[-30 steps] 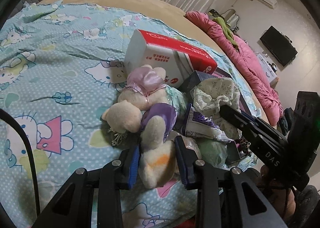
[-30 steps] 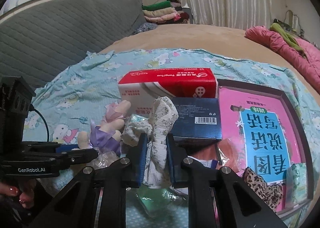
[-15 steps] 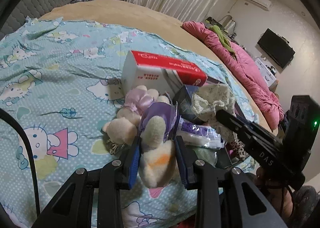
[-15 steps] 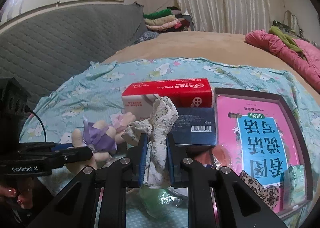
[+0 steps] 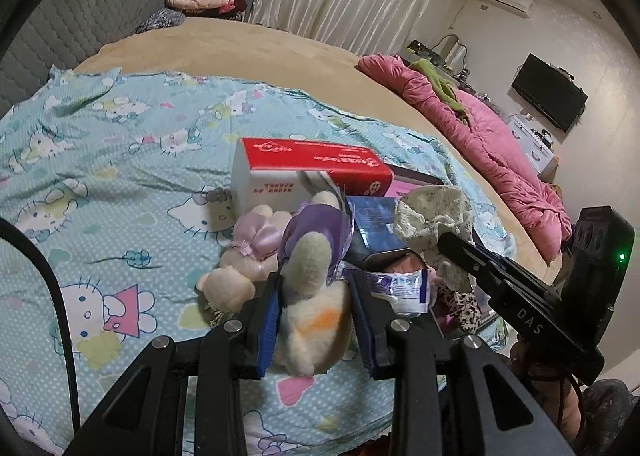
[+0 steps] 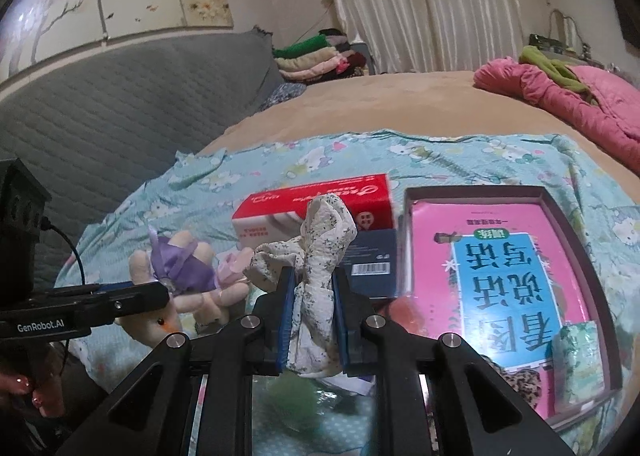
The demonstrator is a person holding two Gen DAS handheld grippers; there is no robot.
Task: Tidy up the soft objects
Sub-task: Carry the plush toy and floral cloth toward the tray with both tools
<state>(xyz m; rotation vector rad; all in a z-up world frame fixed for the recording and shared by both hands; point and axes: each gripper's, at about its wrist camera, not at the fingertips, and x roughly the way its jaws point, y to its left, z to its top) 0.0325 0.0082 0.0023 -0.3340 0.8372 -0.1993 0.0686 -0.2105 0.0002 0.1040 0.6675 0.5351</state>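
Two soft items clamped, one per gripper, in front of the red tissue box

The left gripper [image 5: 314,308] is closed on a cream plush toy [image 5: 312,316] with a purple bow, held between the blue pads; a second plush [image 5: 256,248] is seen just beside it on the near left of the red tissue box [image 5: 312,172]. The right gripper [image 6: 314,304] is pressed together on a speckled white cloth [image 6: 316,256], bunched upward between the pads in front of the same box. Only the right wrist view shows the open tray [image 6: 560,204] with the pink book [image 6: 516,284] to the right of the box; only the left wrist view shows a wall screen [image 5: 548,92] far beyond it
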